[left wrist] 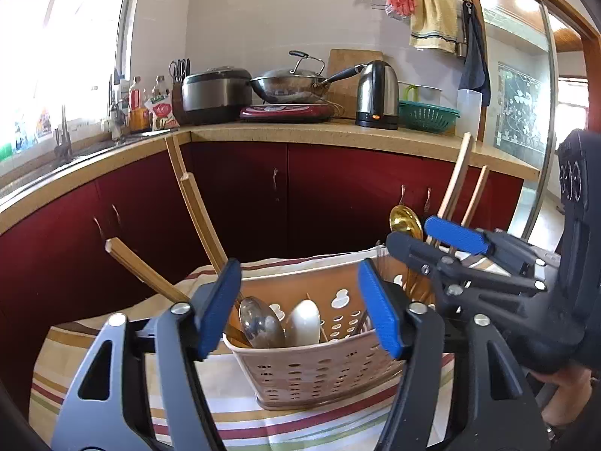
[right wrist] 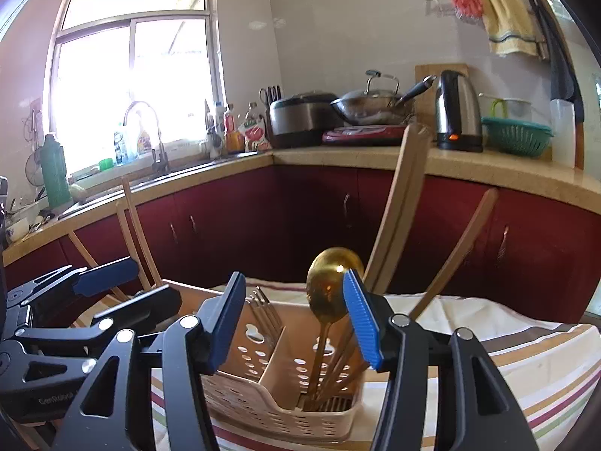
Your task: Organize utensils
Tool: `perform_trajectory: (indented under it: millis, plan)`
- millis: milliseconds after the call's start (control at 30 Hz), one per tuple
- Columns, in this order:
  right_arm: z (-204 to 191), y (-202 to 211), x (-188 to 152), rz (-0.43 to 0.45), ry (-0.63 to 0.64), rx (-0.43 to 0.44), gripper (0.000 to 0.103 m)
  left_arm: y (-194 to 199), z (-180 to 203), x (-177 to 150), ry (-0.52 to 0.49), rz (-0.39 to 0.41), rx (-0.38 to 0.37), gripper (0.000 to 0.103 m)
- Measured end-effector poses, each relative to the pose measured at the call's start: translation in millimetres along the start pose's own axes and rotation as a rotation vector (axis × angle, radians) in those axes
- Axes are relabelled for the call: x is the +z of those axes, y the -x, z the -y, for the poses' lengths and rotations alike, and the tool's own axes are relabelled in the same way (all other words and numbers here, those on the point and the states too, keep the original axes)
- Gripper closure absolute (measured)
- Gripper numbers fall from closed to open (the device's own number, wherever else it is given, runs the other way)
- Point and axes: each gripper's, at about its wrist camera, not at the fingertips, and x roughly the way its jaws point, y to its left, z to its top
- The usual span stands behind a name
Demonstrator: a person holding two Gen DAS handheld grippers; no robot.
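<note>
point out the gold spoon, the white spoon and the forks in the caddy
gold spoon (right wrist: 330, 282), right wrist view, on its bowl
white spoon (left wrist: 305, 321), left wrist view, on its bowl
forks (right wrist: 263, 306), right wrist view, on the upturned tines

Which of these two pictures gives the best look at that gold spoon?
The right wrist view. There the gold spoon stands close and central, bowl up, its handle running down into the basket, between the open right gripper fingers. In the left wrist view only its bowl peeks out; the right gripper hides the rest.
</note>
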Motion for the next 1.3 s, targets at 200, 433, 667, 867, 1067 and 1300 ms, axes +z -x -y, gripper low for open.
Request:
perform_trajectory:
  millis: [200,433,667,867,1067,1300]
  plan:
    - [-6,26,4,0.032,0.015,-0.022,0.041,18,2,2,0.016,0.016,-0.007,0.023]
    - [-14,77,0,0.033,0.008,-0.108,0.031,62,10,2,0.043,0.034,0.021,0.013]
    - [-16,126,-9,-0.005,-0.022,-0.158,0.027,120,19,-12,0.087,0.025,0.086,0.007]
    - [-26,168,-14,-0.004,-0.014,-0.174,0.025,172,24,-24,0.107,0.012,0.151,0.005]
    - [-38,211,-19,0.016,-0.006,-0.181,0.024,222,32,-30,0.115,0.032,0.214,0.004]
    - [-50,247,-19,0.053,0.013,-0.194,0.023,269,42,-31,0.119,0.080,0.232,0.004]
